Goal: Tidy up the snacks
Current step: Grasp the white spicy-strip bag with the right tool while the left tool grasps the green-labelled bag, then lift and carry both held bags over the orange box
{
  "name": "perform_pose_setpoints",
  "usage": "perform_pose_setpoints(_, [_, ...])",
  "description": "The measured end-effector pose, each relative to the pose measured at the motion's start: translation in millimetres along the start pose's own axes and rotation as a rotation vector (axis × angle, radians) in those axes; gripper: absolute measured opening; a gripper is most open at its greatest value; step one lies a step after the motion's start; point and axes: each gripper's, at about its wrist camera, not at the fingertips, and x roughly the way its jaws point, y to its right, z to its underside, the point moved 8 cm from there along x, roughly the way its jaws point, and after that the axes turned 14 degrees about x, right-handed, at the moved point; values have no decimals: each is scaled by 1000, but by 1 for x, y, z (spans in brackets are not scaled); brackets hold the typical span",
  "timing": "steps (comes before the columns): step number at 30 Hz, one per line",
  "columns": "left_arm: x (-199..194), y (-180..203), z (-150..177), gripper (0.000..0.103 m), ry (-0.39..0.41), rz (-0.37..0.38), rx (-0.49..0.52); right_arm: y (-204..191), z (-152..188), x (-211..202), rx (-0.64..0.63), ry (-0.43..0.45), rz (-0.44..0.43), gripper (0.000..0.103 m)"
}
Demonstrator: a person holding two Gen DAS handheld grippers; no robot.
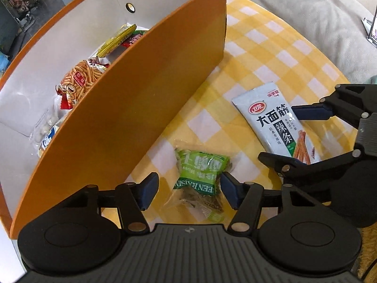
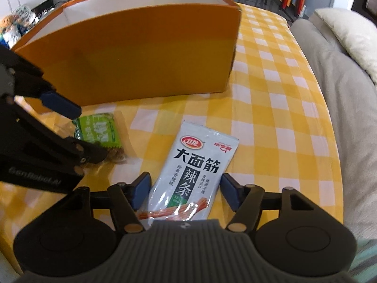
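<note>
Round table (image 2: 271, 108) under a yellow-and-white checked cloth; its curved edge runs along the right, with a grey sofa (image 2: 341, 82) just beyond. The widest bare cloth lies to the right of the box and the packets, out to that edge.

Orange box (image 2: 141, 54), white inside, open-topped, standing on the far left part of the table. In the left wrist view its interior (image 1: 70, 35) holds several snacks: a bag of orange sticks (image 1: 82, 77), a yellow bar (image 1: 117, 39) with a red packet (image 1: 133, 40) beside it at the far end, and a clear bag of pale round pieces (image 1: 46, 125) at the near end. Its long orange wall stands just left of the two loose packets.

White spicy-strip packet (image 2: 188, 172), flat on the cloth, near centre. Right gripper (image 2: 183, 192): jaws spread, one blue pad on each side of the packet's near half; contact cannot be told.

Green raisin packet (image 1: 200, 179), left of the white packet and near the box wall, flat on the cloth. Left gripper (image 1: 188, 191): jaws spread around it, right pad (image 1: 229, 192) at its edge, left pad (image 1: 147, 192) apart from it.
</note>
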Motion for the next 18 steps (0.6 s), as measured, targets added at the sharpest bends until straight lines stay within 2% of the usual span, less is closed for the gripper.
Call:
perform_pose_setpoints(4, [4, -1, 0, 69, -9, 8, -16, 1, 0, 0, 0, 0, -2, 64])
perform_pose_setpoints(8, [7, 1, 3, 61, -25, 14, -49, 1, 0, -1, -4, 1, 1, 60])
perform_pose_setpoints(18, [7, 1, 15, 48, -15, 19, -220, 4, -2, -4, 31, -5, -19, 54])
